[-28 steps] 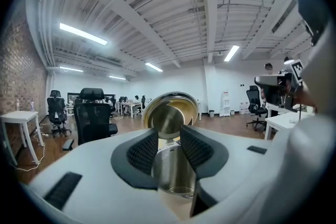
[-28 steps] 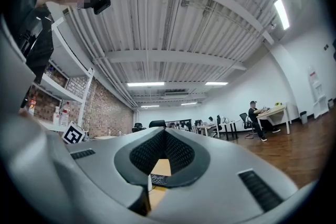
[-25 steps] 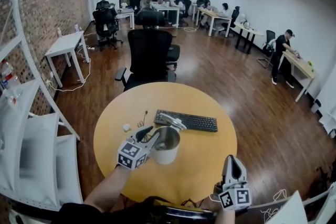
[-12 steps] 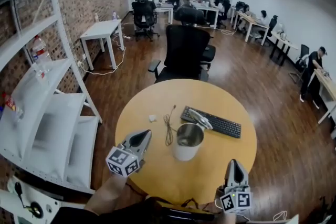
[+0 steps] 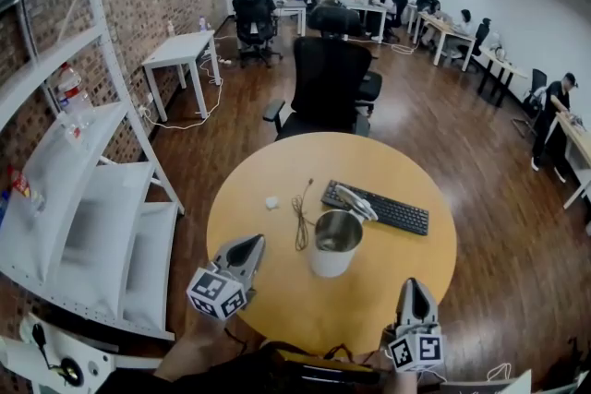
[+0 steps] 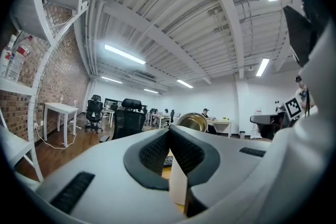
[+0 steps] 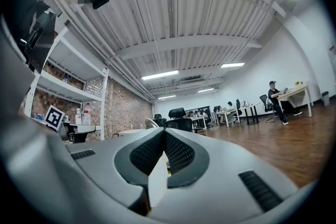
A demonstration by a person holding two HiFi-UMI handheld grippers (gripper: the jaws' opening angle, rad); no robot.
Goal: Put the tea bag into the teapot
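Worktop (image 5: 392,277): round, yellow. Teapot (image 5: 331,246): metal inside, pale outside, upright a little to the near side of the centre, mouth open upward; in the left gripper view its rim (image 6: 192,121) rises just past the jaw tips. Tea bag: not made out in any view, inside of teapot too dim to tell. Left gripper (image 5: 252,242): over the near-left edge, well apart from the teapot, marker cube toward the person; jaws pressed together, pads meeting at the tip (image 6: 168,130), nothing pinched. Right gripper (image 5: 413,283): at the near-right edge, apart from the teapot, marker cube nearest the person; jaws likewise pressed together at the tip (image 7: 164,131), nothing pinched. Keyboard (image 5: 392,214): black, lying between the teapot and the far-right edge. Pale long item (image 5: 355,201): resting on the keyboard's left end, just beyond the teapot; kind not clear. Cable (image 5: 300,219): thin, dark, just left of the teapot. Small white item (image 5: 271,202): toward the left edge, apart from the cable. Chair (image 5: 331,86): black, at the far edge. Shelves (image 5: 88,198): white, left of the worktop against a brick wall.
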